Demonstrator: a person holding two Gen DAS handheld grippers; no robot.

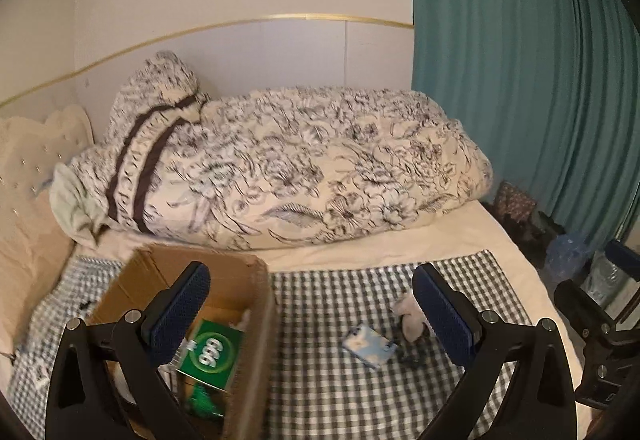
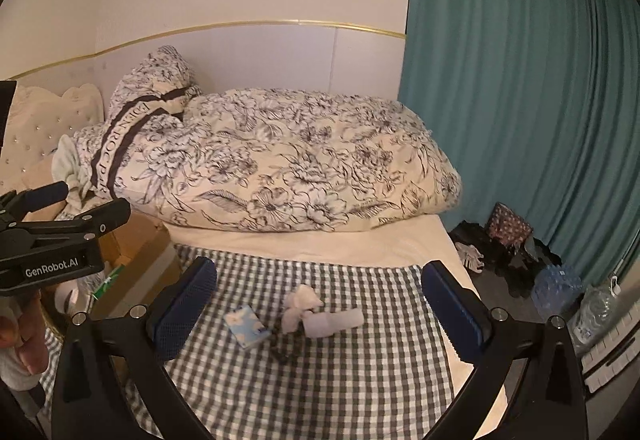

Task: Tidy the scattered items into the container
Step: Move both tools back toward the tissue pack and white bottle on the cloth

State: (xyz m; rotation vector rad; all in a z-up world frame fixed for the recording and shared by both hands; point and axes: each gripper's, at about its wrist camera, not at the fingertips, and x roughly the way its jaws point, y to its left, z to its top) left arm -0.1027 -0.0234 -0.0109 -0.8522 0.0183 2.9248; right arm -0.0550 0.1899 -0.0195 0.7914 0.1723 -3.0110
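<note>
Right claw (image 2: 316,314) wide open, as far as it goes, nothing between the pads. Dead ahead and slightly below, on the checked cloth (image 2: 320,380): a little blue tissue pack (image 2: 246,326) just left of centre, a crumpled white tissue wad (image 2: 300,306) about in the middle, and a white roll (image 2: 336,322) lying on its side right next to the wad, touching or near enough. Long axis of that roll runs left to right across the claw's line, so would probably need a wrist turn, or a grab at one end. Something small and dark (image 2: 282,352) on the cloth just nearer than the wad, too blurry to name.

Left claw (image 1: 310,310) also spread wide and empty, hanging over the near right corner of the cardboard box (image 1: 256,320). Box off to the left of the right claw, with a green packet (image 1: 210,356) already inside. Same leftovers sit ahead and right of the left claw, so the right one looks closer and better lined up for them, judging by both views. Guessing three or four bits left to go.

Further out: cream sheet (image 2: 360,244) past the cloth, a big rolled-up flowery duvet (image 2: 280,168) along the back wall, padded headboard (image 2: 40,132) far left. Off to the right, teal curtain (image 2: 520,100), with shoes, a water-bottle pack (image 2: 558,286) and other stuff on the floor down beside the bed.
</note>
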